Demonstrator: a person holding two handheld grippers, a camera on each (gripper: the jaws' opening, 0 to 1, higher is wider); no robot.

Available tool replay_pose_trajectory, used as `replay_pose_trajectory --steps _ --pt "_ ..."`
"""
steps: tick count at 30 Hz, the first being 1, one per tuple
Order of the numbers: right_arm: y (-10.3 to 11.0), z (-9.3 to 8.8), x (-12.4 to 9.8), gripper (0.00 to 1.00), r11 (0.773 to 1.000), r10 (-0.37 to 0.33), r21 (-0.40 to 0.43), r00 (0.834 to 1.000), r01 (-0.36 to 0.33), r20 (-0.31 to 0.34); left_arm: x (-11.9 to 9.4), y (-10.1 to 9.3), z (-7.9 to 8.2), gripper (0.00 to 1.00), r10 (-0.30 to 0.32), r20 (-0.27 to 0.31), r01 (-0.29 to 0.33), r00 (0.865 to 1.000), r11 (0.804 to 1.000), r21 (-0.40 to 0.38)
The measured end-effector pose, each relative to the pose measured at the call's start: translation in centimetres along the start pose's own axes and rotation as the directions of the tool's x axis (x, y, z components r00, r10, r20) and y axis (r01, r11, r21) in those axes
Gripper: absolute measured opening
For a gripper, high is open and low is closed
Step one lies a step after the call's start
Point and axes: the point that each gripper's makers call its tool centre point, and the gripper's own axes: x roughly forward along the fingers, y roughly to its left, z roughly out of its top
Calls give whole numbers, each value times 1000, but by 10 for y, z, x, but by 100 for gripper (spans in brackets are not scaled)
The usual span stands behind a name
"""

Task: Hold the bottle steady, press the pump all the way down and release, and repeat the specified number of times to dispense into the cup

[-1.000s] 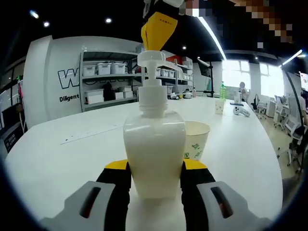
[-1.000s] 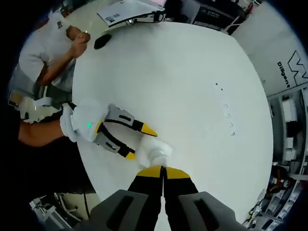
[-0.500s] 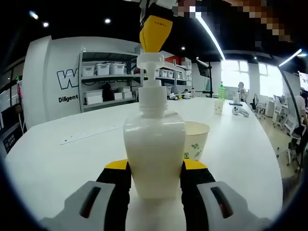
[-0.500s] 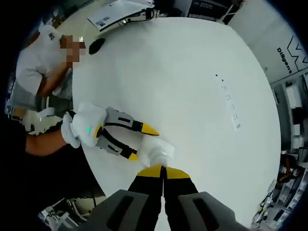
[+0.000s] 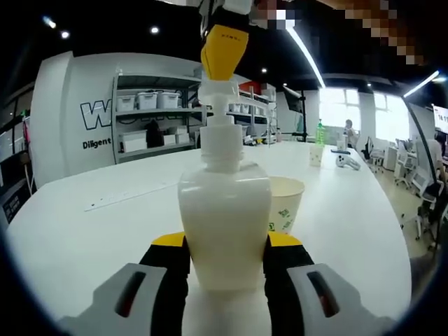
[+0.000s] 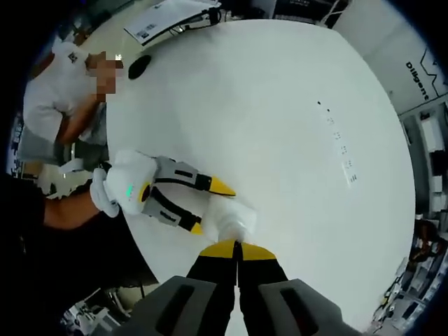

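Observation:
A white pump bottle (image 5: 224,224) stands upright on the white table (image 5: 84,238), and my left gripper (image 5: 225,241) is shut on its base, one yellow-tipped jaw on each side. The right gripper (image 5: 224,54) comes down from the top with its jaws shut, and its yellow tips rest on the pump head (image 5: 218,94). A paper cup (image 5: 288,203) with green print stands just behind and right of the bottle, under the spout side. In the right gripper view, my right gripper (image 6: 236,246) is shut directly over the bottle (image 6: 227,222), which the left gripper (image 6: 171,196) clamps from the left.
Shelves with white bins (image 5: 154,115) line the back wall. A green bottle (image 5: 323,131), a small cup (image 5: 318,154) and a white device (image 5: 350,162) sit far across the table. A person (image 6: 66,91) sits at the table edge near a black object (image 6: 140,66).
The right gripper's shut tips came down onto the pump head, and the head has sunk slightly. The bottle, cup and left gripper have stayed in place.

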Motion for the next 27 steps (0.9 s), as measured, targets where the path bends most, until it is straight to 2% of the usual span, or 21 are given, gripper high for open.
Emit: replay_pose_trajectory --steps 2,3,4,7,10,11,13,14,16,20,24,27 --pt "1 1 3 0 1000 -6 -8 1000 6 -10 1 0 0 39 1 2 -1 1000 1000 -3" --pt "-4 1 1 0 999 -33 19 999 34 -29 2 1 1 40 6 8 -6 1000 1000 -9" --pt "-2 0 2 0 1000 -17 2 999 17 -42 2 1 1 40 5 8 -5 1000 1000 -13" --pt "0 2 3 0 1000 -12 -15 999 11 -38 3 1 1 40 9 10 -9 1000 1000 -17" --pt "-1 2 2 0 1000 -20 4 999 20 -30 3 1 2 40 13 11 -13 1000 1000 -24" --pt "0 1 1 0 999 -32 -13 999 32 -10 2 1 2 40 20 7 -20 1000 1000 -19" --pt "1 6 -1 0 1000 17 24 997 -19 73 1 2 2 39 30 3 -30 1000 999 -20" --pt "-3 6 -2 0 1000 7 -5 996 -6 92 0 2 2 39 33 4 -33 999 999 -20" --pt "-4 4 -7 0 1000 5 -8 994 -5 112 0 1 2 39 33 4 -33 999 999 -23" --pt "-9 7 -7 0 999 -26 -31 995 29 93 -1 1 2 39 20 4 -20 1000 1000 -23" --pt "-16 10 -6 0 998 -60 -14 996 61 62 -1 1 2 39 7 9 -7 1000 1000 -18" --pt "-20 9 -5 0 999 -43 28 998 42 42 0 0 2 39 -2 13 3 1000 1000 -23"
